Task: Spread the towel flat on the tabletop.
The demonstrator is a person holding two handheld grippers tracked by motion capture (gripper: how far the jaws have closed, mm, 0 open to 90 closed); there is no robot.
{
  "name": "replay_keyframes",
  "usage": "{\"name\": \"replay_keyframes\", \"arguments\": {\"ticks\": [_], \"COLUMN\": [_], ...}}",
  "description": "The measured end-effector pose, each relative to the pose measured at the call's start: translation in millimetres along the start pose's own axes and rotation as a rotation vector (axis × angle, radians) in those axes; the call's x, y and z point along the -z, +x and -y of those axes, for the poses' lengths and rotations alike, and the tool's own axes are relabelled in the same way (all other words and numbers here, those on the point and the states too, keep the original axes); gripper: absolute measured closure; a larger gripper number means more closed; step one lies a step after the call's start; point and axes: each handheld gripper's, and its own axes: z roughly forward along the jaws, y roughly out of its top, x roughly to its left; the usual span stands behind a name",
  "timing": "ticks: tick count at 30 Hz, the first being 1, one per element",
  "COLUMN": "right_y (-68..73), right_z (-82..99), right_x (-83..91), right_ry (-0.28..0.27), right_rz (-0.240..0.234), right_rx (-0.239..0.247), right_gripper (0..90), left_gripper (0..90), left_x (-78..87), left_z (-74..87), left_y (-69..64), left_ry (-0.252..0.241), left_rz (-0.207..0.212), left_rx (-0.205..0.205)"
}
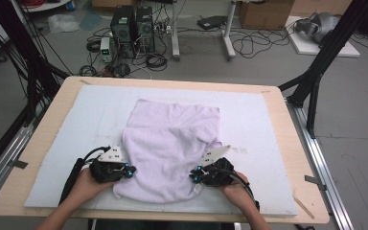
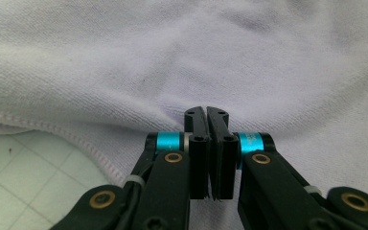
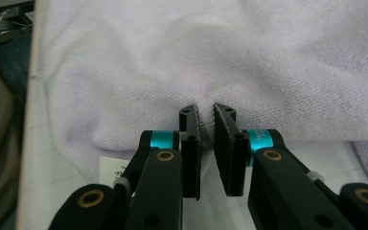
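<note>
A pale lilac towel lies folded on a white mat, its near part doubled over. My left gripper is at the towel's near left edge. In the left gripper view the jaws are pressed together, and the towel puckers into their tips by its hem. My right gripper is at the near right corner. In the right gripper view its jaws stand almost together, pinching a ridge of the towel just above a white label.
The mat covers a wooden table. Its near edge runs just in front of both hands. Black frame struts stand at both sides. Computer towers, cables and a cardboard box are on the floor beyond.
</note>
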Motion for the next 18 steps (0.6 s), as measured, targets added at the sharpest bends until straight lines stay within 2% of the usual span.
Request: {"name": "replay_keyframes", "arguments": {"ticks": [6, 9, 11, 14, 17, 18], "right_y": [19.0, 31.1, 36.1, 32.8, 20.2, 16.8], "right_z": [12.0, 16.4, 16.8, 15.4, 15.2, 15.4], "right_x": [19.6, 25.2, 29.4, 38.9, 41.2, 39.5], "right_ry": [-0.010, -0.016, -0.039, -0.089, -0.079, -0.072], "right_rz": [-0.025, -0.044, -0.052, -0.001, 0.091, 0.098], "right_rx": [-0.010, -0.006, 0.005, 0.001, -0.023, -0.032], "right_gripper": [81.9, 81.5, 75.5, 67.5, 60.7, 58.9], "left_gripper": [87.6, 87.5, 86.0, 73.9, 71.7, 71.7], "left_x": [6.9, 9.7, 10.1, 9.4, 7.4, 6.3], "left_z": [4.1, 2.1, 0.8, 1.9, 4.5, 5.0], "left_y": [1.4, -2.5, -5.6, -3.3, -0.2, 0.3], "left_ry": [-0.016, -0.032, -0.034, -0.025, -0.018, -0.013], "left_rz": [-0.004, 0.007, 0.007, 0.004, -0.005, -0.006], "left_rx": [0.014, 0.004, -0.002, 0.008, 0.021, 0.022]}}
